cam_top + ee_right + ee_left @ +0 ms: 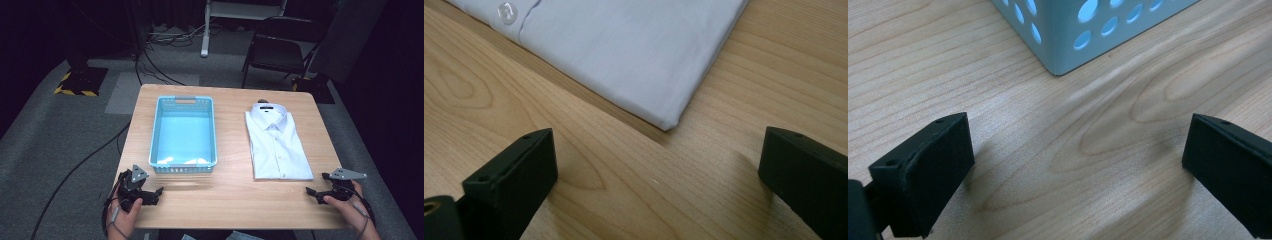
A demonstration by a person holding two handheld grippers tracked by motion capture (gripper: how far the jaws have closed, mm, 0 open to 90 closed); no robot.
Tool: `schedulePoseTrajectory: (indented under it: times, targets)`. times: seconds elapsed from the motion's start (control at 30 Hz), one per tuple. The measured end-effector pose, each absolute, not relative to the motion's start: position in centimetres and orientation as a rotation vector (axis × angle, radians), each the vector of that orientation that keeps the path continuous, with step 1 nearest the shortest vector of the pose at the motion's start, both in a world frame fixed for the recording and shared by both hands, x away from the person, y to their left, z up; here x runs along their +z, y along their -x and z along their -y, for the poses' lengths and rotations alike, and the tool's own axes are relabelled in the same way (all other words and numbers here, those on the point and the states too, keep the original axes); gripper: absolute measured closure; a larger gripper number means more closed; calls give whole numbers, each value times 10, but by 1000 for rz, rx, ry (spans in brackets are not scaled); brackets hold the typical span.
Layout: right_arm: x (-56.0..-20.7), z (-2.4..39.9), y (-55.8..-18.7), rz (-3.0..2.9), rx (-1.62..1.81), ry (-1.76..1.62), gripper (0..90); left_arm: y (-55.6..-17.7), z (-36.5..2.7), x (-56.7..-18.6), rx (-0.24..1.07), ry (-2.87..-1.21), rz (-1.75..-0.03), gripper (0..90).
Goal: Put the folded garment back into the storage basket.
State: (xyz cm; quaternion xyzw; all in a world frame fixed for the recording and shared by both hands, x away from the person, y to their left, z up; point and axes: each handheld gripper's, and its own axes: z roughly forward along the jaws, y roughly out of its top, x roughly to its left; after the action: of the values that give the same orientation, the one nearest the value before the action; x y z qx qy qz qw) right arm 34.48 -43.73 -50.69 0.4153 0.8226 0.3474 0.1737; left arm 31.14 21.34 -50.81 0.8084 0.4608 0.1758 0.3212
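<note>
No brand, label or writing could be read on anything; a dark tag sat inside the collar of the folded white shirt [276,142], too small to make out.

The right gripper [320,192] rested low over the wooden table [235,195] with its jaws spread wide and nothing between them but bare wood. In the right gripper view, the shirt [624,55] lay ahead of the jaws and apart from both; its near folded corner pointed into the gap between them, closer to the jaw on the right of that view. A clear button [507,11] on the placket showed farther ahead, beyond the jaw on the left of that view.

The left gripper [150,194] was likewise held low over the table, jaws wide apart and empty. In the left gripper view, a corner of the light blue perforated basket [1068,35] stood ahead of the gap, roughly centred between the jaws and touching neither. In the high view the basket [184,169] sat just beyond the left gripper, and the shirt beside it just beyond the right gripper.
</note>
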Motion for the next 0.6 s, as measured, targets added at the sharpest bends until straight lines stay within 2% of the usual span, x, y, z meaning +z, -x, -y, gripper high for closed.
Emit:
schedulePoseTrajectory:
  times: [0.6]
  targets:
    - [-507,437,-345,-2332,984,-1178,23,-312,-213,-508,463,-2124,-1217,3]
